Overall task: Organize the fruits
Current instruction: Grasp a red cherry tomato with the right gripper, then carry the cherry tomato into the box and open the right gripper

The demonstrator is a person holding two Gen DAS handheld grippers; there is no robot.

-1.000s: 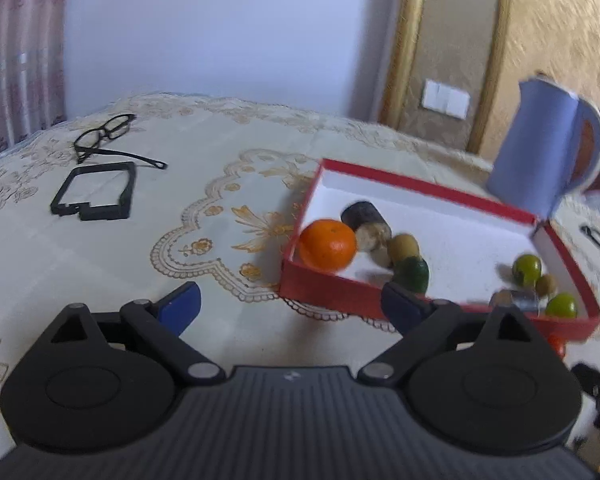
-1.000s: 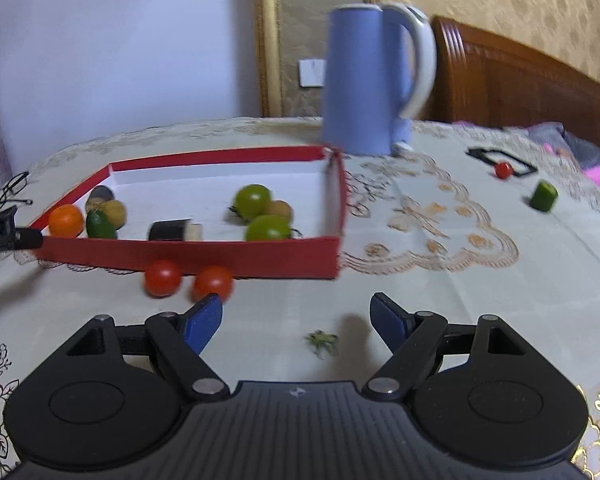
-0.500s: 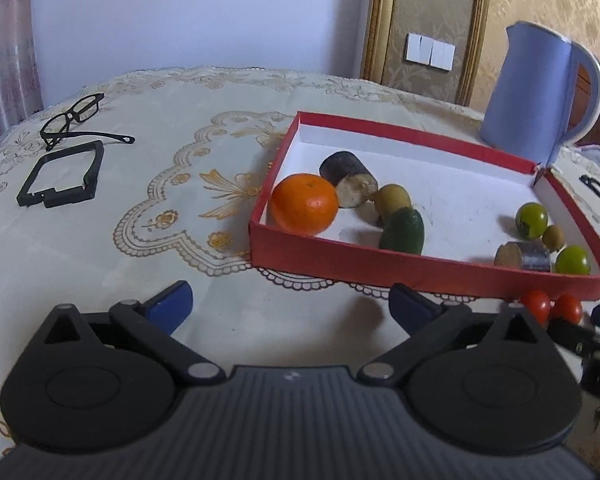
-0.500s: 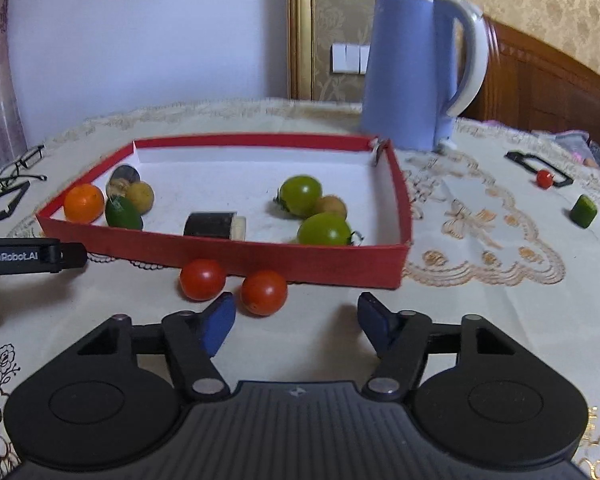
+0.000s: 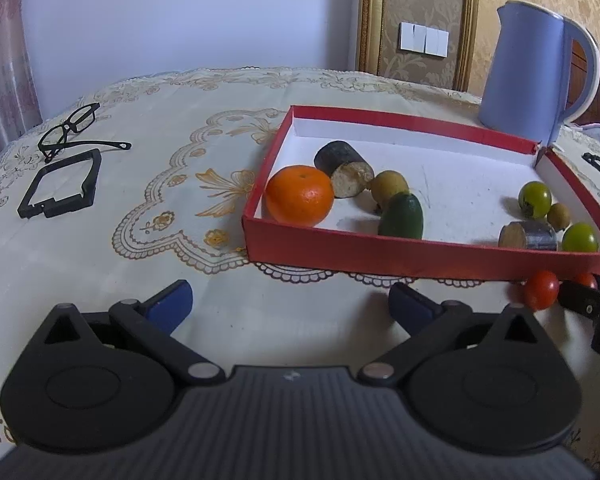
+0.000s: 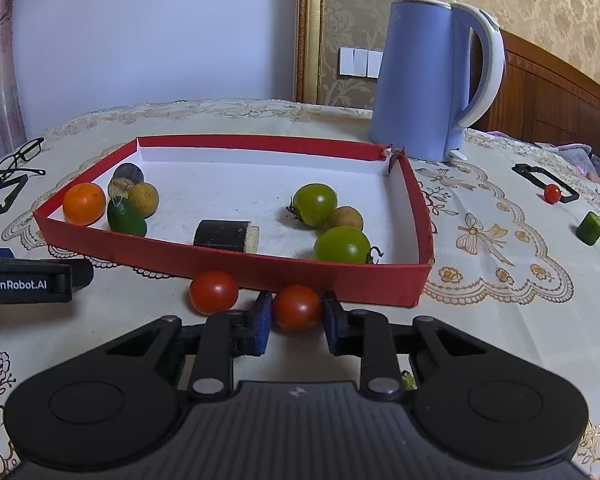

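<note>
A red box point(image 6: 342, 276) with a white floor holds an orange point(image 6: 84, 203), a dark green fruit point(image 6: 126, 216), several tan and green round fruits and two dark cut pieces. Two red tomatoes lie on the cloth outside its near wall. My right gripper point(image 6: 296, 312) is shut on the right tomato point(image 6: 298, 307), which rests on the cloth; the left tomato point(image 6: 214, 291) lies beside it. My left gripper point(image 5: 288, 306) is open and empty, short of the box's near wall point(image 5: 380, 252). The same box, orange point(image 5: 300, 195) and one tomato point(image 5: 540, 290) show in the left wrist view.
A blue kettle point(image 6: 428, 80) stands behind the box's far right corner. Right of the box lie a small tomato point(image 6: 552, 193) on a black frame and a green piece point(image 6: 590, 228). Glasses point(image 5: 70, 128) and a black frame point(image 5: 62, 188) lie at the left.
My right gripper has moved forward to the red tomatoes and closed on the right one. My left gripper has drawn back a little from the box and stays open.
</note>
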